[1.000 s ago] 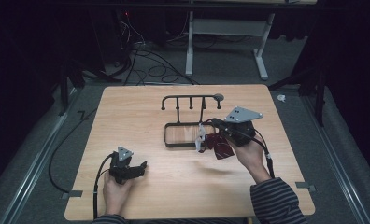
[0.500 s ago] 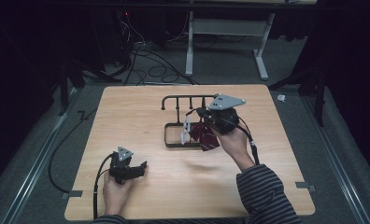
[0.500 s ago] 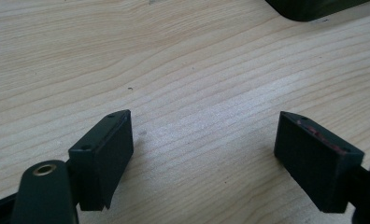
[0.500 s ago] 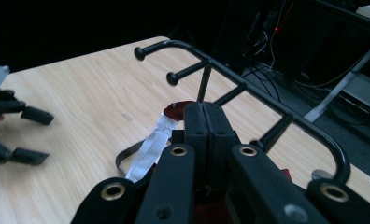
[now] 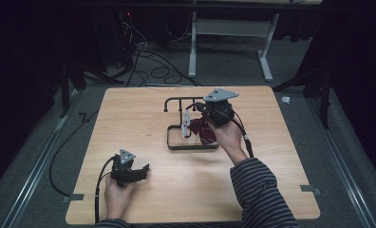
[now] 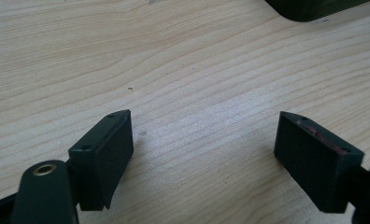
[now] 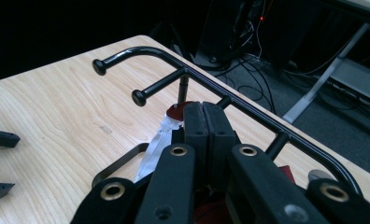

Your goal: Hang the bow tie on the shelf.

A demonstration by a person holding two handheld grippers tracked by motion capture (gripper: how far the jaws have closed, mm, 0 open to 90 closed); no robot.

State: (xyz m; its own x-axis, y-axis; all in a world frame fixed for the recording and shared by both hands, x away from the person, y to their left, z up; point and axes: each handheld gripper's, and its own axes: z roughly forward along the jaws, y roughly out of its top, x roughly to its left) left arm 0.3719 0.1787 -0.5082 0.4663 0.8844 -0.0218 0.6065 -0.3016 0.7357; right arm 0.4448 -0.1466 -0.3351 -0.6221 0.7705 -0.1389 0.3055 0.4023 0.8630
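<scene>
Cloth (image 5: 202,130) clenched in right gripper (image 5: 190,118) beside black rack (image 5: 176,101), left gripper (image 5: 144,170) released on table (image 5: 281,156)

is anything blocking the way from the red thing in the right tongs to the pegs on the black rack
Nothing visible does. The right tongs are shut on the dark red item, right beside the black rack; the nearest peg sticks out bare, with open air before it.
</scene>
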